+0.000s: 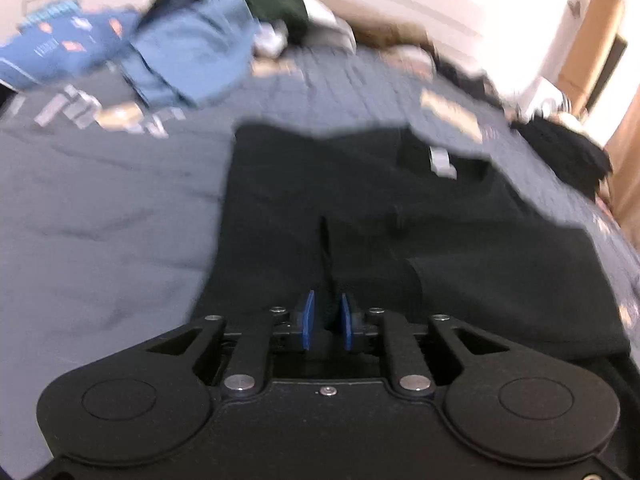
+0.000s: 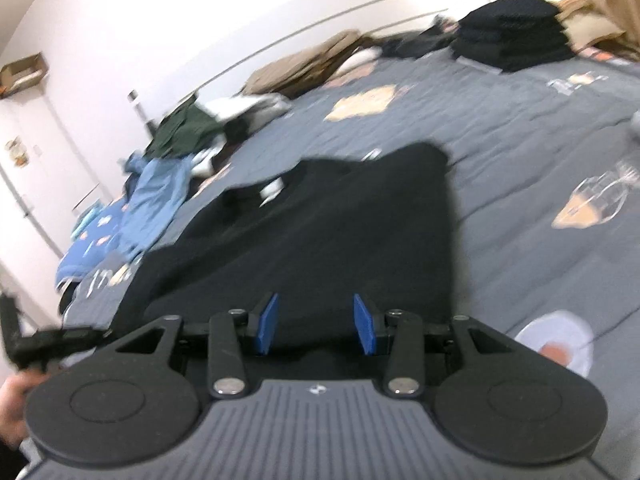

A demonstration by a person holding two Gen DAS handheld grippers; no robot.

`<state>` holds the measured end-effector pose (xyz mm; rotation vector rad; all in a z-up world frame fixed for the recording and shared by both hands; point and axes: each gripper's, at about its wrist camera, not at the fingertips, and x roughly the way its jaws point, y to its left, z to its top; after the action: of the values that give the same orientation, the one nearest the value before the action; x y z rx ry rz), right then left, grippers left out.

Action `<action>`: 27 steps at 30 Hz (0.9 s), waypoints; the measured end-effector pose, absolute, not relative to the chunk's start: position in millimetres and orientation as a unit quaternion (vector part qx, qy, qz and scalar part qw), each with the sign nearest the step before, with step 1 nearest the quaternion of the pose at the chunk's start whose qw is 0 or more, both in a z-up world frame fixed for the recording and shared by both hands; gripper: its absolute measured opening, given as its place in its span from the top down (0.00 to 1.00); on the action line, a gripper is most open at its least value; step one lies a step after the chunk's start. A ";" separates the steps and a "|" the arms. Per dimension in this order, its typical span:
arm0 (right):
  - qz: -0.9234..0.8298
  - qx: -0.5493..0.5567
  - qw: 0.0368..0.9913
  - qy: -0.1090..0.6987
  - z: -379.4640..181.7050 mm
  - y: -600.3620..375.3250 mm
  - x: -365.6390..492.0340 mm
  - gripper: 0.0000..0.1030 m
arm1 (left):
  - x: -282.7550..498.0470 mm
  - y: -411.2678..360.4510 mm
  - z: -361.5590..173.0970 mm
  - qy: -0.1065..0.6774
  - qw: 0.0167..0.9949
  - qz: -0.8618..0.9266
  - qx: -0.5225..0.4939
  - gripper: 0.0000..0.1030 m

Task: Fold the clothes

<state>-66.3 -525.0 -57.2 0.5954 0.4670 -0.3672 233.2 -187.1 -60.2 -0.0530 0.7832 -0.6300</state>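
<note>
I see the black garment (image 1: 360,220) lying spread on the grey bed (image 1: 100,208). My left hand-held gripper (image 1: 327,322) is clenched on a raised fold of its fabric. My right hand-held gripper (image 2: 316,322) is released, jaws apart above the garment's near edge.

Bright room, overexposed walls, heavy motion blur, fisheye-warped edges.

Grey quilted bedspread (image 2: 520,152), bright white wall (image 2: 200,20), brown cardboard box (image 1: 592,40)
</note>
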 end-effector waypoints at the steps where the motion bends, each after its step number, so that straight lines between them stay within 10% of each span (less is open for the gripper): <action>1: -0.182 0.293 0.912 0.223 -56.7 -531.7 -67.9 0.60 | 230.6 -182.8 -54.9 0.364 0.880 -0.302 -0.040 0.85; 6: -0.169 0.298 0.918 0.198 -60.3 -538.8 -59.7 0.60 | 208.9 -204.7 -36.2 0.328 0.866 -0.362 -0.107 0.55; 14: -0.163 0.287 0.908 0.258 -91.4 -542.2 -25.1 0.61 | 198.5 -284.7 -88.6 0.374 0.830 -0.387 -0.147 0.55; 18: -0.158 0.319 0.898 0.258 -95.7 -552.2 -30.0 0.61 | 214.7 -275.3 -110.9 0.372 0.845 -0.352 -0.152 0.60; 23: -0.163 0.324 0.895 0.258 -96.4 -551.8 -32.3 0.61 | 232.5 -241.2 -109.2 0.355 0.867 -0.314 -0.157 0.95; 27: -0.167 0.299 0.901 0.265 -95.0 -545.9 -30.9 0.61 | 242.0 -214.6 -104.4 0.344 0.883 -0.268 -0.175 0.85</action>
<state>-30.9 -545.9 -95.0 0.6186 0.5487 -0.3464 242.0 -214.6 -104.4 -0.3640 0.7153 -0.5573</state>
